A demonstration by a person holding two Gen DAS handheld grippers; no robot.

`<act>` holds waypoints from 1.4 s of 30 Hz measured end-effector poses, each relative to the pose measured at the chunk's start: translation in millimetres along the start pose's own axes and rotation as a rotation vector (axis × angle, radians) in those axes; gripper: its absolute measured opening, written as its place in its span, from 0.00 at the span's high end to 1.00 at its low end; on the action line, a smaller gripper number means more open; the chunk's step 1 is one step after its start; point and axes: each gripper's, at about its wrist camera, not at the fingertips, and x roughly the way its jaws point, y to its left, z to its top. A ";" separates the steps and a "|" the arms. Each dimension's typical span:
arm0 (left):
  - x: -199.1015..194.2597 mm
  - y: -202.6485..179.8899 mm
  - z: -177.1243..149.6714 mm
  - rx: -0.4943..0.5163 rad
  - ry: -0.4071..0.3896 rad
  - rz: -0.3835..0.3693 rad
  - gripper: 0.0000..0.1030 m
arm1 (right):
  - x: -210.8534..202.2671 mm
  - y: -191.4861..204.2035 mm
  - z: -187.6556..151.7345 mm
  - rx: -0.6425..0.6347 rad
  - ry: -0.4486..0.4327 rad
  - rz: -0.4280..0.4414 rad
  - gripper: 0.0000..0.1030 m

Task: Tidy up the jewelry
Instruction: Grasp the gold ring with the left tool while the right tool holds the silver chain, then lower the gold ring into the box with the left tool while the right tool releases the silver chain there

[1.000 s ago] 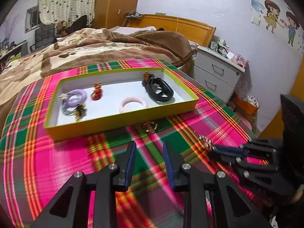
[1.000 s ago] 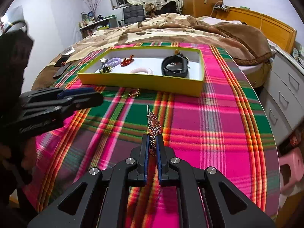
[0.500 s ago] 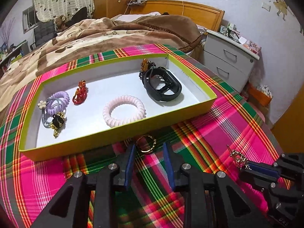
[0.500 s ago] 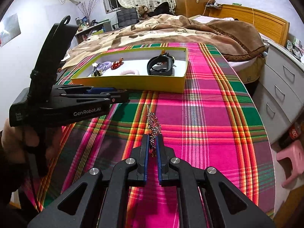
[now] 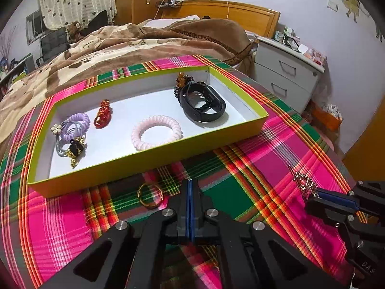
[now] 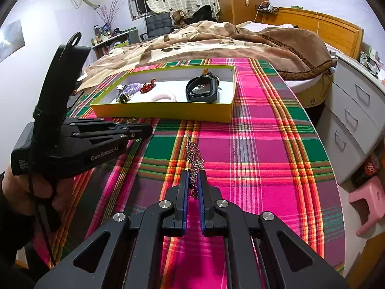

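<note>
A yellow-green tray [image 5: 149, 160] [image 6: 163, 112] on the plaid cloth holds purple hair ties [image 5: 72, 125], a red clip [image 5: 103, 115], a pink spiral hair tie [image 5: 156, 132] and a black band [image 5: 204, 106]. A gold ring [image 5: 149, 195] lies on the cloth just before the tray. My left gripper [image 5: 190, 183] [image 6: 146, 130] is beside the ring, to its right. Its jaws are closing and the blue pads meet with nothing between them. My right gripper [image 6: 193, 175] [image 5: 320, 198] is shut on a beaded silver-pink hairpin [image 6: 195, 156] [image 5: 303, 180], held above the cloth.
A bed with a brown blanket [image 5: 144, 45] lies behind the table. White drawers [image 6: 356, 120] and a pink stool [image 6: 368, 204] stand off the table's right edge. A person's hand [image 6: 28, 192] grips the left tool's handle.
The left gripper's jaws went from wide apart to closed. It moved nearer the tray, and the gold ring went from ahead of its fingers to their left. The right gripper kept still.
</note>
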 end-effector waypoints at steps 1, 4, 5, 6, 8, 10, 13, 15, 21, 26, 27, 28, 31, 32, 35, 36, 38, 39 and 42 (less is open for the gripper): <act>-1.5 0.9 -1.0 0.000 -0.003 -0.003 1.00 | -0.3 0.8 -0.2 0.000 0.000 0.000 0.93; -7.6 4.7 -4.1 -0.003 -0.016 -0.012 1.00 | -0.9 1.8 -0.7 0.000 0.000 -0.002 0.93; -9.4 5.6 -5.0 -0.003 -0.020 -0.014 1.00 | -1.0 2.2 -0.7 0.000 0.000 -0.002 0.93; -12.6 7.8 -6.6 -0.006 -0.028 -0.015 1.00 | -1.1 2.5 -0.6 0.001 0.000 -0.003 0.93; -17.2 11.3 -9.2 -0.014 -0.038 -0.013 1.00 | -1.0 2.4 -0.4 0.000 -0.002 -0.002 0.93; -20.3 14.8 -10.2 -0.024 -0.043 -0.022 1.00 | -1.4 2.2 -0.4 0.000 -0.003 0.000 0.93; -25.6 24.1 -11.7 -0.057 -0.057 -0.026 1.00 | -2.2 1.4 -0.9 0.000 -0.004 0.001 0.93; -26.7 29.6 -12.1 -0.067 -0.061 -0.002 0.88 | -1.7 1.6 -0.7 0.000 -0.001 0.001 0.93; -13.0 31.0 -7.3 -0.053 -0.016 0.033 0.72 | -1.9 1.9 0.4 -0.001 -0.001 0.005 0.93; -2.7 23.5 -1.7 -0.018 0.008 0.054 0.72 | -2.1 2.1 0.5 -0.003 -0.002 0.004 0.93; -0.5 20.2 -0.5 -0.001 0.013 0.069 0.72 | -2.1 1.9 0.5 -0.003 -0.001 0.004 0.93; 1.0 17.3 -0.2 0.011 0.016 0.083 0.72 | -2.7 2.3 0.6 -0.003 -0.001 0.004 0.93; 1.3 10.9 -1.2 0.042 0.016 0.093 0.78 | -3.7 1.9 0.5 -0.003 -0.003 0.003 0.93; 0.7 9.6 -2.0 0.047 0.016 0.094 0.78 | -3.9 2.2 0.5 -0.004 -0.003 0.002 0.93; -2.3 9.9 -4.6 0.046 0.013 0.078 0.78 | -5.7 2.8 0.8 -0.005 -0.008 -0.001 0.93; -4.3 11.4 -6.3 0.039 0.011 0.065 0.78 | -6.6 3.2 0.9 -0.004 -0.010 -0.001 0.93; -8.9 13.4 -9.0 0.029 0.005 0.051 0.78 | -8.3 3.9 2.3 -0.004 -0.014 -0.002 0.93; -12.0 15.0 -10.2 0.026 -0.001 0.044 0.78 | -9.1 4.4 3.1 -0.004 -0.016 -0.002 0.93; -24.5 15.3 -14.0 0.021 -0.028 0.029 0.78 | -11.5 5.7 5.5 -0.003 -0.026 -0.002 0.93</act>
